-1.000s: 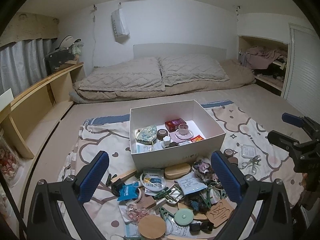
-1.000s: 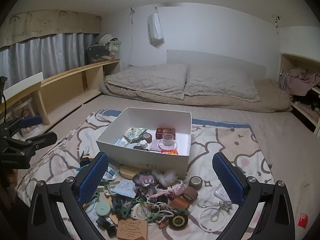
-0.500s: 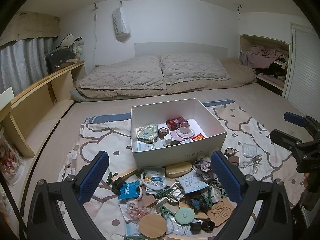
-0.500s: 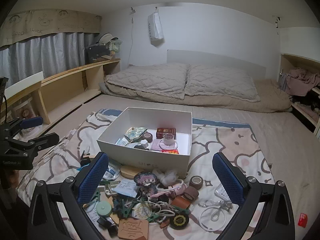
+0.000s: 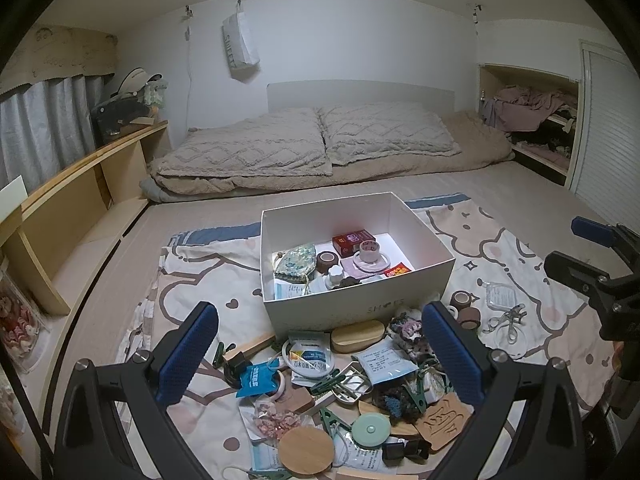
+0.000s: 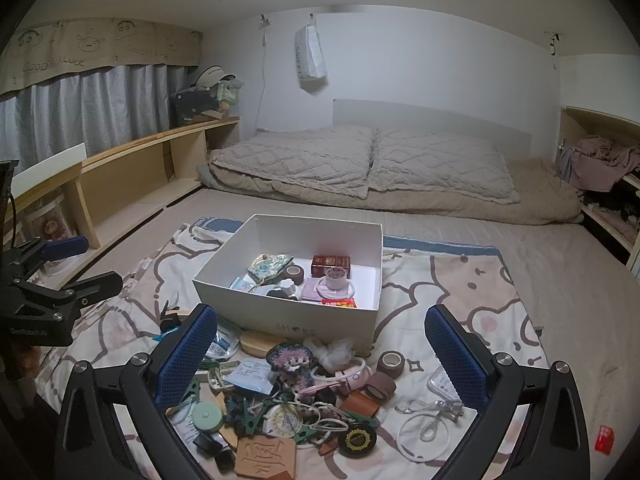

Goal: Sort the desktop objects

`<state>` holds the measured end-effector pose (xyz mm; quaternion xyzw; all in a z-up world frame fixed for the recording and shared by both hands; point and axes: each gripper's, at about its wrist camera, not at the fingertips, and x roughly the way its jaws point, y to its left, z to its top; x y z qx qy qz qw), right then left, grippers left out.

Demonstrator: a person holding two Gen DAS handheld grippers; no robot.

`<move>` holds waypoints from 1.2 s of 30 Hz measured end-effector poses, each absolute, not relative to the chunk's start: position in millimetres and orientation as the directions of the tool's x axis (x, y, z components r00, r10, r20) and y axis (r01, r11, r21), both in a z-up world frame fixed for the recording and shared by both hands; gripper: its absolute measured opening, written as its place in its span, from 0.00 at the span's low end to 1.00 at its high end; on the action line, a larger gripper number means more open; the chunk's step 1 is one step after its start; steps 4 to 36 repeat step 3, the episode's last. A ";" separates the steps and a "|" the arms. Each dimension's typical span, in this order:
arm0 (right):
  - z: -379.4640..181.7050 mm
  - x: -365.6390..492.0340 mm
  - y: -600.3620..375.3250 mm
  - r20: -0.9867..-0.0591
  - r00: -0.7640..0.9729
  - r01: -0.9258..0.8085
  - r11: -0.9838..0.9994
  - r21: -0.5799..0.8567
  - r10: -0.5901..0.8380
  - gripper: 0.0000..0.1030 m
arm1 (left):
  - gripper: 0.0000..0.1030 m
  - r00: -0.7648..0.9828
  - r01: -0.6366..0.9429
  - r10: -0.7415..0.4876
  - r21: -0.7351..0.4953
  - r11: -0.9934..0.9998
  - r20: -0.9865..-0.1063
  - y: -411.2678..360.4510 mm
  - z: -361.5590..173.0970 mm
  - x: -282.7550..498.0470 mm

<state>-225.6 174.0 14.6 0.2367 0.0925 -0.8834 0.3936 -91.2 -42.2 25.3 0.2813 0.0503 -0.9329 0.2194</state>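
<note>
Both views shift only slightly since the earlier frames. Left gripper (image 5: 320, 354) and right gripper (image 6: 320, 354) hover with jaws apart, empty, above the clutter pile (image 6: 288, 404); white box (image 5: 352, 308) sits just ahead.

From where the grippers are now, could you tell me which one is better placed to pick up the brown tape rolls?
Probably the right gripper: the brown tape rolls lie between its open fingers, whereas they sit beyond the left gripper's right finger.

Matt white cardboard box (image 5: 352, 304); smooth wooden disc (image 5: 306, 450); printed cloth sheet (image 5: 192, 280); keyring (image 6: 428, 420) probably metal.
</note>
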 end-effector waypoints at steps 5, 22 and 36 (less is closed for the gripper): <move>13.0 -226.8 173.9 -0.496 -0.575 0.739 -0.673 0.025 -0.650 1.00 | 0.99 -0.745 0.439 -0.383 0.031 -0.898 -0.547 -42.2 25.4 -91.5; 13.0 -226.8 173.9 -0.496 -0.575 0.739 -0.673 0.025 -0.650 1.00 | 0.99 -0.745 0.439 -0.383 0.031 -0.898 -0.547 -42.2 25.4 -91.5; 13.0 -226.8 173.9 -0.496 -0.575 0.739 -0.673 0.025 -0.650 1.00 | 0.99 -0.745 0.439 -0.383 0.031 -0.898 -0.547 -42.2 25.4 -91.5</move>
